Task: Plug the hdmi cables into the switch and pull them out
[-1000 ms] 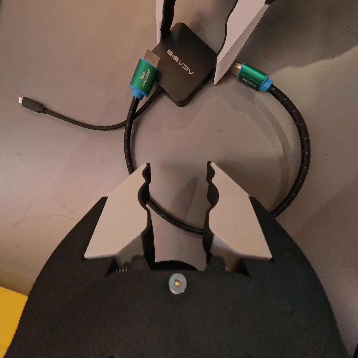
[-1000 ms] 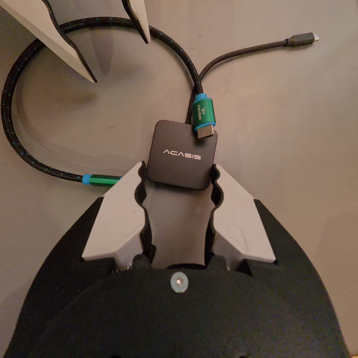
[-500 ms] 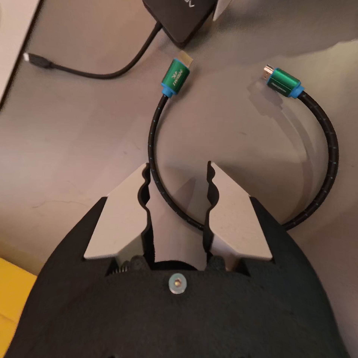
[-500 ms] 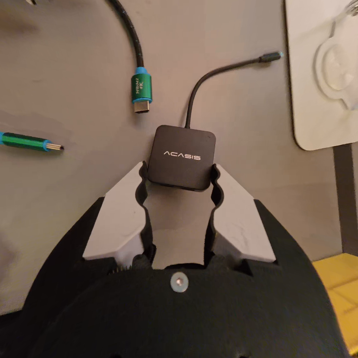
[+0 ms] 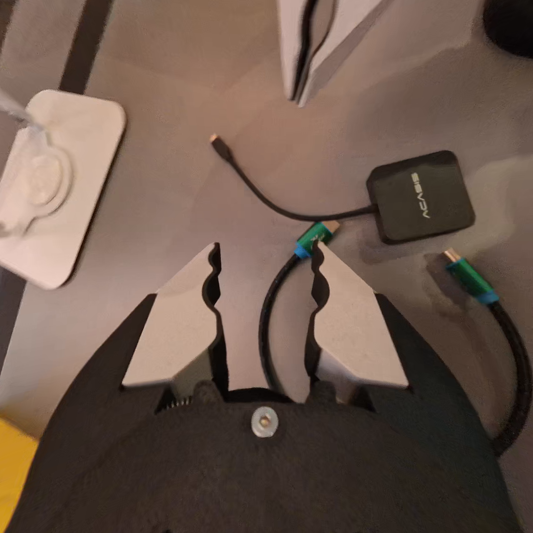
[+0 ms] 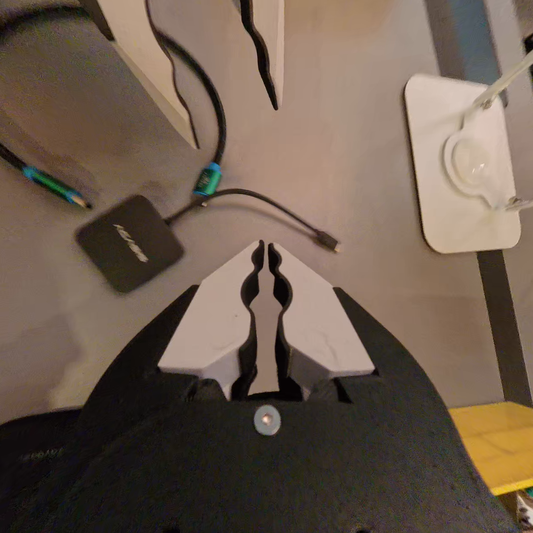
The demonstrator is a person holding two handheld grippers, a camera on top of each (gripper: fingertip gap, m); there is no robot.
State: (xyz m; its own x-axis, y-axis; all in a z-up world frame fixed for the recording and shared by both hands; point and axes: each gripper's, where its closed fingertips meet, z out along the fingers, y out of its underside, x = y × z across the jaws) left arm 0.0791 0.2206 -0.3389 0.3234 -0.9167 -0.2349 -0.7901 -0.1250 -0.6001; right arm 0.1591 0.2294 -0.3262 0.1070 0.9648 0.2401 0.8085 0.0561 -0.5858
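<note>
Black and square, the switch lies flat on the grey table at two o'clock of the left wrist view, with nothing plugged in. Its thin lead trails toward eleven o'clock. The two green plugs of the braided cable lie beside it: one plug at one o'clock resting over the lead, the other plug at three o'clock, aimed at the switch but apart. Probably both were just laid down.

The left gripper hangs above the cable, fingers well apart, gripping nothing. The right gripper is nearly closed, a sliver between its tips, also empty.

The switch carries pale lettering and one plug small print. A white stand sits at ten o'clock.
</note>
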